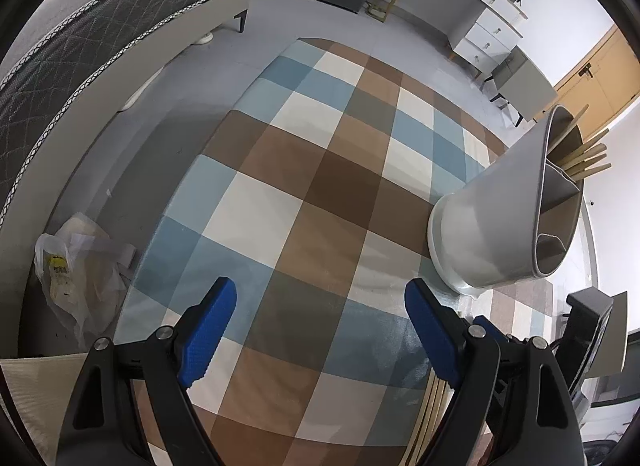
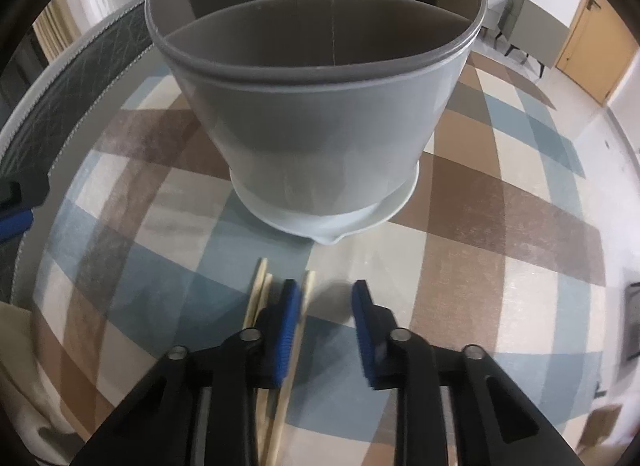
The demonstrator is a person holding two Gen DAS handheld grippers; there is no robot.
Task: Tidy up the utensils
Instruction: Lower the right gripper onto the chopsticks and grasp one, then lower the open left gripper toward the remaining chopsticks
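Note:
A grey utensil holder with inner dividers stands on a white saucer on the checked tablecloth. In the left wrist view the holder sits at the right with several wooden chopsticks sticking out of one compartment. More chopsticks lie on the cloth in front of the holder. My right gripper hangs over them with a narrow gap between its jaws; one chopstick runs along the inner face of the left finger and the other pad is clear of it. My left gripper stands wide open over bare cloth.
A bed runs along the left side of the table. A crumpled plastic bag lies on the floor below the table edge. White drawers and a wooden door stand at the back right.

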